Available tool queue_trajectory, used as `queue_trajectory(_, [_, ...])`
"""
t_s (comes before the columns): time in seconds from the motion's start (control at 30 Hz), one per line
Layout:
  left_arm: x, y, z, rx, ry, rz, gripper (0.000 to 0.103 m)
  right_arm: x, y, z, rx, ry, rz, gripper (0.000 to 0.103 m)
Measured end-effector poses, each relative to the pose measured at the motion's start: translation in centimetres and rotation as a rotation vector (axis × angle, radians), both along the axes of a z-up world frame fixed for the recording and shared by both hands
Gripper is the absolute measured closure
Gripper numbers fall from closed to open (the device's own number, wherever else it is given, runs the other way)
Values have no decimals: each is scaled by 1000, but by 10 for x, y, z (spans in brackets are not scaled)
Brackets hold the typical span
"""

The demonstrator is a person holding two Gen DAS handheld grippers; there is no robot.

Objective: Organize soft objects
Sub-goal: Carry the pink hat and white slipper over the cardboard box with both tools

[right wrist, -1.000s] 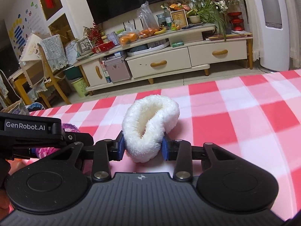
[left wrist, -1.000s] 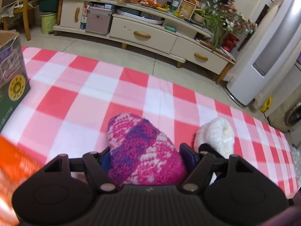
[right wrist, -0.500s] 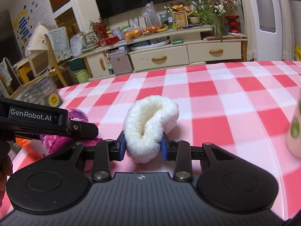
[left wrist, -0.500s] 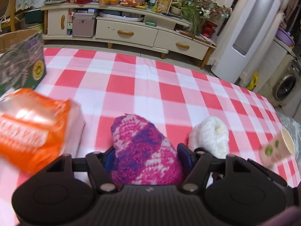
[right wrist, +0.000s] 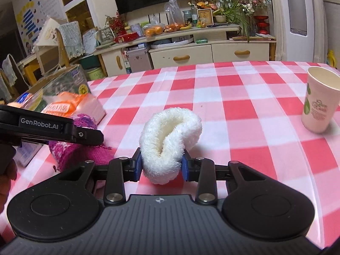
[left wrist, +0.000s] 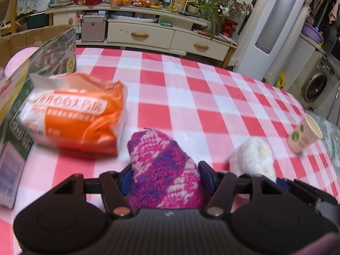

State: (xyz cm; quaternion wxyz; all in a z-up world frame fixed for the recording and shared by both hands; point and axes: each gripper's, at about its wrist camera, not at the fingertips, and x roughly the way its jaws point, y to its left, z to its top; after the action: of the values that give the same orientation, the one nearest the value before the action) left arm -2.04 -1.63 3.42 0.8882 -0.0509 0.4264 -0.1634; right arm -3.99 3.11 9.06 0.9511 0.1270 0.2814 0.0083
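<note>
The pink-and-purple knitted piece [left wrist: 163,167] is clamped between the closing jaws of the left tool [left wrist: 163,177], above the checked surface [left wrist: 191,97]. The white fluffy piece [right wrist: 170,142] is pinched tight in the right tool [right wrist: 161,166]. Only in the right view is the paper cup [right wrist: 319,102] seen to be empty. The orange pack [left wrist: 74,114] lies beside a cardboard box [left wrist: 40,48]; its contents are blurred.

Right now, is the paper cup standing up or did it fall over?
Standing up. The paper cup sits on its base on the checked tablecloth, its open mouth facing up. Nothing shows inside it from here.
</note>
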Motion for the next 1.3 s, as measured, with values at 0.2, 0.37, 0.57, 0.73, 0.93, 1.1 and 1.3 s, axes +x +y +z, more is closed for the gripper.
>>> queue_trajectory(0.2, [-15,9,-7,-12,0,-25,36,-17,13,1,-12,14,2,60])
queue_trajectory(0.37, [-13,17,-18,-43,20,-20,17,-25,26,-7,-24,45,16,60])
queue_trajectory(0.57, [-15,23,-25,-96,52,-18,13,-26,38,-12,-67,57,29,46])
queue_trajectory(0.73, [-18,20,-25,-113,61,-38,27,-24,42,-14,-82,73,24,9])
queue_trajectory(0.93, [-18,15,-20,-107,61,-58,38,-17,43,-11,-93,60,-2,16])
queue_trajectory(1.1, [-17,13,-13,-63,37,-76,40,-10,46,-16,-124,83,-2,51])
queue_trajectory(1.3, [-17,16,7,-45,-24,-98,40,-11,40,-1,-115,61,-36,56])
